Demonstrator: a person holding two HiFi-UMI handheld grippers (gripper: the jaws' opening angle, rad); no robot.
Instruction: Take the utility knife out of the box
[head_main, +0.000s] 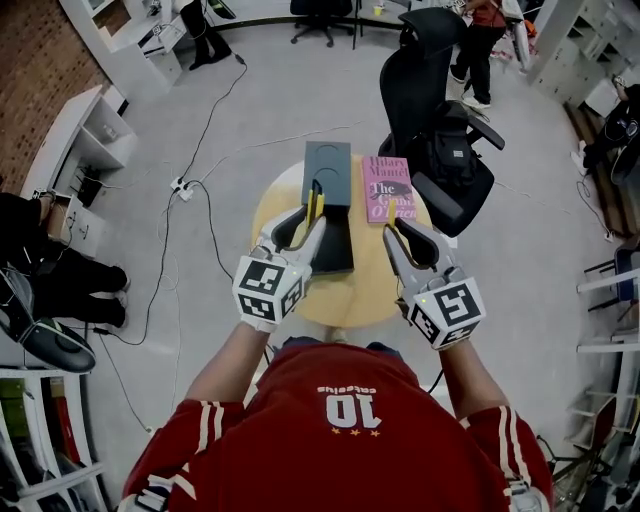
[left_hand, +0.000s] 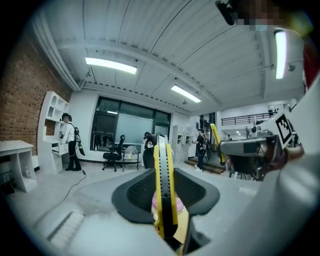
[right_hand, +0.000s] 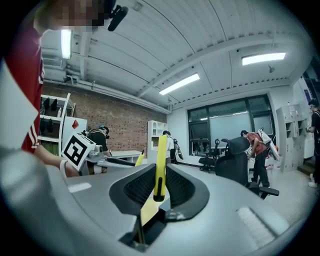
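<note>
The left claw is clenched on a yellow and black utility knife. The knife stands upright between the two dark pads, with its tip above them. In the head view, the left claw holds the knife in the air over the near half of a dark box, and the knife does not touch the box.

The right claw is clenched on a slim yellow piece, which also stands upright between its pads. Whether this piece is a second knife or a part of the first cannot be told. In the head view, the right claw holds the slim yellow piece just in front of a pink book.

The box lies in two dark parts, end to end, on a round wooden bench. The book lies flat on the bench just to the right of the box. A black office chair stands behind the bench on the right. The floor around the bench is grey, with cables running across it.

The main step looks done, since the knife is out of the box and held clear of it. At most it remains to set the knife down on the bench. Nothing shows where it is meant to go.
</note>
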